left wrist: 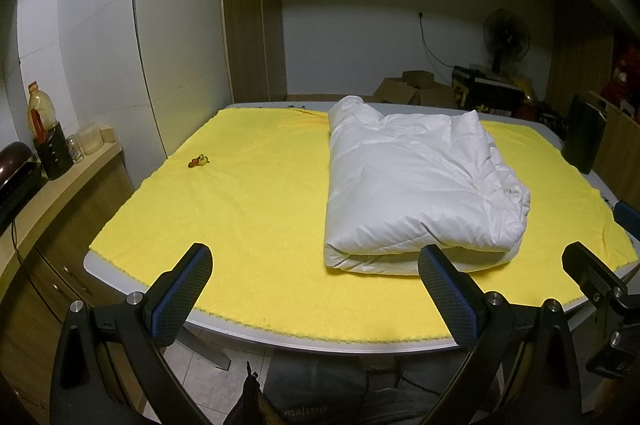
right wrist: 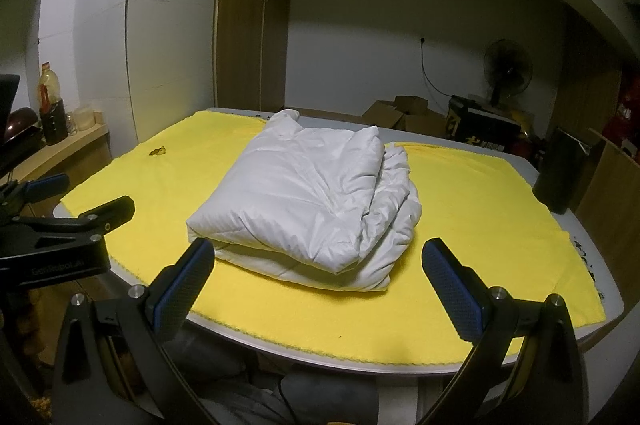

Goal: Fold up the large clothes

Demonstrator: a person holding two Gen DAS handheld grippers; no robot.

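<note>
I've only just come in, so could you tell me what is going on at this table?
A person holding two grippers is folding a white padded jacket. It lies folded into a thick bundle on the yellow cloth covering the table. The left gripper and right gripper both hang open at the near edge, holding nothing and not touching the jacket.

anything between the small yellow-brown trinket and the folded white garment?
Nothing: only bare yellow cloth lies between the trinket and the folded white garment. Both wrist views show it.
</note>
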